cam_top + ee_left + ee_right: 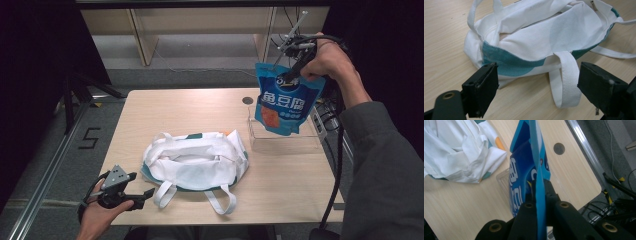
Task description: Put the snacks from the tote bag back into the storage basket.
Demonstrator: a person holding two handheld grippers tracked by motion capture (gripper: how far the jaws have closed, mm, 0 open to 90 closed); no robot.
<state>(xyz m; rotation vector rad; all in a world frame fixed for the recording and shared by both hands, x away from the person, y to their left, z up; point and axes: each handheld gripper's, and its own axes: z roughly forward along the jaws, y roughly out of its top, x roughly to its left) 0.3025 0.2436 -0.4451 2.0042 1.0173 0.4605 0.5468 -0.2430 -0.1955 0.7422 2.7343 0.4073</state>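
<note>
- Low beside the white tote bag (195,162), my left gripper (142,195) waits with jaws wide, empty.
- Right gripper (290,70) pinches the blue snack pouch (285,102); I judge carrying into the tote comes next.

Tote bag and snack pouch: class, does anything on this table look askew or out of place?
Nothing is spilled or damaged. The white tote bag lies slumped and crumpled, mouth gaping, handles trailing toward the near table edge. The blue snack pouch hangs tilted, pinched by its top edge in the right tool above the clear box.
</note>
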